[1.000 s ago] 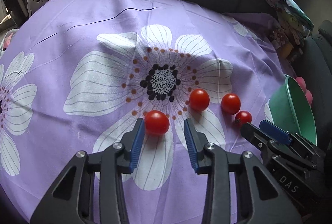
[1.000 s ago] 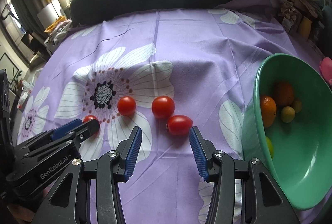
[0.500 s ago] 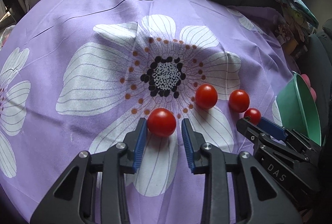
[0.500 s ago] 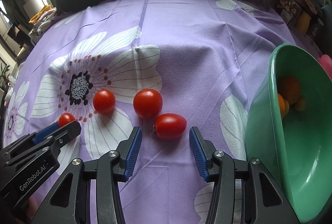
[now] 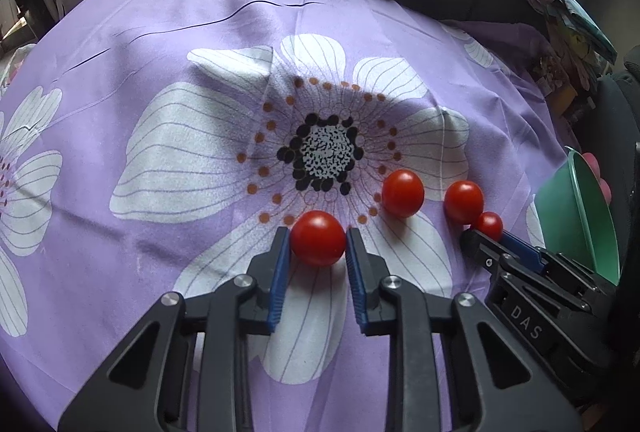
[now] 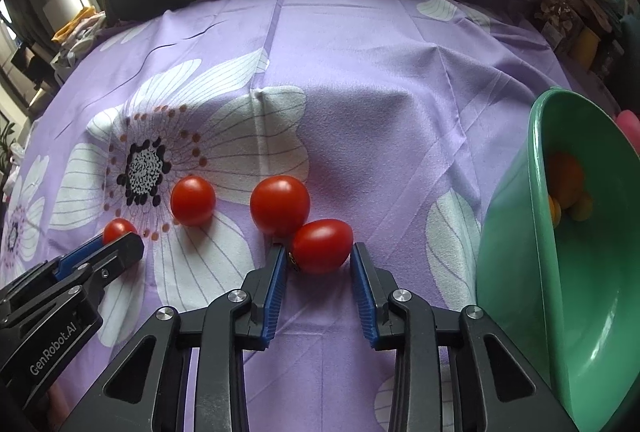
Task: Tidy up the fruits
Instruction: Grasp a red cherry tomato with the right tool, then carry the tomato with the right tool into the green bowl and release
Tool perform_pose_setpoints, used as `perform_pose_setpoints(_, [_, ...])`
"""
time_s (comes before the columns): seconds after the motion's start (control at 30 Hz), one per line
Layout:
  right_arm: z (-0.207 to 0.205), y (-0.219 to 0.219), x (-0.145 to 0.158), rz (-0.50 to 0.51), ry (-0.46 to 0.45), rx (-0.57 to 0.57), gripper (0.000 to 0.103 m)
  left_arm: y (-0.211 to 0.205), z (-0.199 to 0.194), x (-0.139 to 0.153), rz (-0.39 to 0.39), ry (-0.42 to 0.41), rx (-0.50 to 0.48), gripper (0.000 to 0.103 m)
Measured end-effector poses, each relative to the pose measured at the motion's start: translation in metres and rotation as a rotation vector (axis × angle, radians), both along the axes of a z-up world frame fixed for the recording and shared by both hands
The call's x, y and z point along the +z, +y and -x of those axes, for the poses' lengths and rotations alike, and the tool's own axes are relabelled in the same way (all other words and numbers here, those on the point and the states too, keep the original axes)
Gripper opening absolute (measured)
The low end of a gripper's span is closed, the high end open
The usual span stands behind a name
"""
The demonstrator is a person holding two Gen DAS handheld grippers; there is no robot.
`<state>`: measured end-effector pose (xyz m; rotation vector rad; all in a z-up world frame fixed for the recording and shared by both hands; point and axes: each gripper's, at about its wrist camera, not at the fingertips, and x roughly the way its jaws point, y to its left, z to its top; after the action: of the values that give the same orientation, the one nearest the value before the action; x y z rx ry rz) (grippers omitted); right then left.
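Left wrist view: the left gripper is clamped on a round red cherry tomato resting on a purple cloth printed with white flowers. Right wrist view: the right gripper has its jaws closing around an oval red tomato, blue pads touching both its sides. Two more round red tomatoes lie between the grippers, the right one touching the oval tomato. To the far right, a tilted green plastic bowl holds orange and yellow fruits
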<state>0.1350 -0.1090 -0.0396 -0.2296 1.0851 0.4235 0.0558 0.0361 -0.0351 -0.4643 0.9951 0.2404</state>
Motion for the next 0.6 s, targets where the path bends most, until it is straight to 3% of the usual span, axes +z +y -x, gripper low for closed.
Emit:
perform_pose_setpoints(0.3, [0.002, -0.009, 0.009, -0.089, 0.016, -0.011, 0.029, -0.003, 0.011, 0.019, 0.046, -0.083, 0.004, 0.027])
perform_pose_setpoints(0.43, [0.013, -0.016, 0.029, -0.179, -0.020, -0.013, 0.029, -0.007, 0.018, 0.033, 0.090, -0.142, -0.017, 0.027])
perform_pose_setpoints(0.6, [0.022, -0.029, 0.059, -0.305, -0.064, -0.012, 0.029, -0.015, 0.027, 0.053, 0.072, -0.206, -0.027, 0.027])
